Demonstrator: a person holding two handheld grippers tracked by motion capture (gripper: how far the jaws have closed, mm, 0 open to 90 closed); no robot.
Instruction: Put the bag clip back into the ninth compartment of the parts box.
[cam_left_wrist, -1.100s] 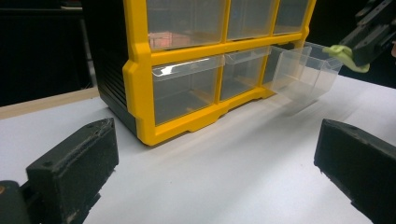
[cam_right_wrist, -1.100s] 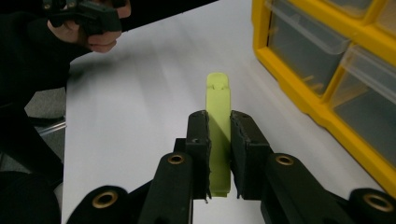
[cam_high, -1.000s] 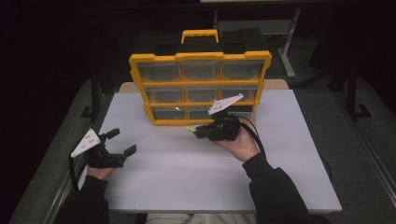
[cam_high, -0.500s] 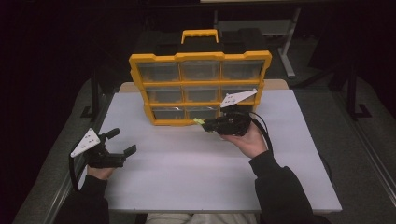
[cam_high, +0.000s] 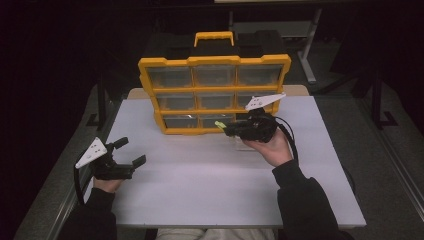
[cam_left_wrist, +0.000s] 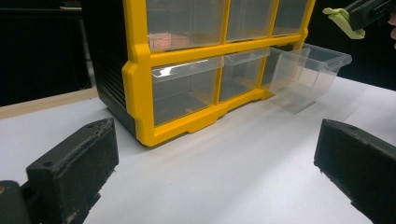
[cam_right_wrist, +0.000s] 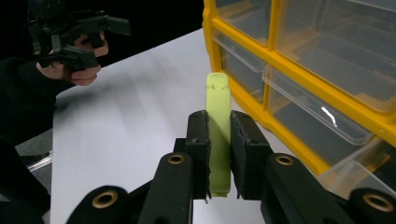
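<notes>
R gripper: jaws clamped on a flat, pale-green plastic strip, held upright between the pads in the right gripper view, w/ its rounded end sticking out past the tips. In the high view the R gripper sits level above the table, the pale-green strip pointing at the bottom row of the cabinet, just in front of it. The R hand holds it from below.

Just beside that: a clear plastic drawer, pulled part-way out of the bottom row of the yellow-framed storage cabinet w/ clear drawers and tilted down toward the table. The strip tip hangs above the drawer's outer end, not touching.

Cabinet stands upright at the far-middle of the white table top; yellow carry handle on top.

L gripper: jaws wide apart, nothing between them, near the table's L edge, well apart from the cabinet. In the left gripper view they frame the cabinet's lower corner.
</notes>
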